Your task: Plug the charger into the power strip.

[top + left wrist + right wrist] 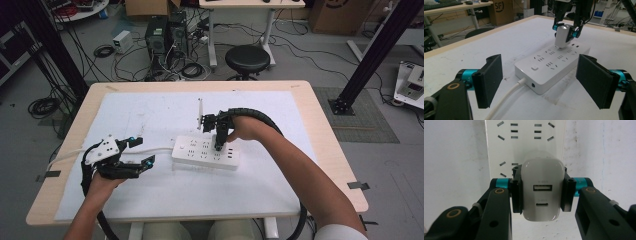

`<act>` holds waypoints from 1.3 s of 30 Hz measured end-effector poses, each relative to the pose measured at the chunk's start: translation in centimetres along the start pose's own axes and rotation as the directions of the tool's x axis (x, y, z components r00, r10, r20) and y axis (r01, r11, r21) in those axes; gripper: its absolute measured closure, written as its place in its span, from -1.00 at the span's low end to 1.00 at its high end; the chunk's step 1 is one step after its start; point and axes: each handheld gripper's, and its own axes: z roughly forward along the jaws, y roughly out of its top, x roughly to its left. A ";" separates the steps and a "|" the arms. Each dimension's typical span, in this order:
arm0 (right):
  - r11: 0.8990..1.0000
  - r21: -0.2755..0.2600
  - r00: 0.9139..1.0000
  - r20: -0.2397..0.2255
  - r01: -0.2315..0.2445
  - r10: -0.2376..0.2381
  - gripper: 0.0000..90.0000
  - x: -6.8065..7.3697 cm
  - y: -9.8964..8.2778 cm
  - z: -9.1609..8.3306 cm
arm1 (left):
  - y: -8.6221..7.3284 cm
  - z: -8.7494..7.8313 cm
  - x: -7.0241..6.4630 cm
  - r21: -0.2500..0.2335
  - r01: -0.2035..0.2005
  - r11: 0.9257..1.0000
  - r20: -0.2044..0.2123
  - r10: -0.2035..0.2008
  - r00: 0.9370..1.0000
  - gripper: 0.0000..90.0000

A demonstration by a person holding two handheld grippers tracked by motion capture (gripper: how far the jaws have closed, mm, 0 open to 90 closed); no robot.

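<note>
High view: the right gripper [219, 141] holds a charger over the white power strip [205, 154] on the white-covered table [150, 200]; the left gripper [142, 154] rests apart, jaws spread, empty. Left gripper view: the charger [562, 36], smooth rounded plastic, looks not fully seated, so plugging seems unfinished. Right gripper view: jaws clamp the charger's sides, two ports facing up, slotted sockets beyond.

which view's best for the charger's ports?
Right gripper view: the charger faces the camera, both ports plain, clamped by the right hand-held gripper. Left gripper view shows its side above the power strip; high view barely shows it.
</note>
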 end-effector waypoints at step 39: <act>1.000 -0.005 1.000 0.001 -0.029 0.029 0.42 0.1 0.1 1.4 | -0.2 -0.4 0.0 -0.013 0.008 1.000 -0.007 -0.008 1.000 -0.52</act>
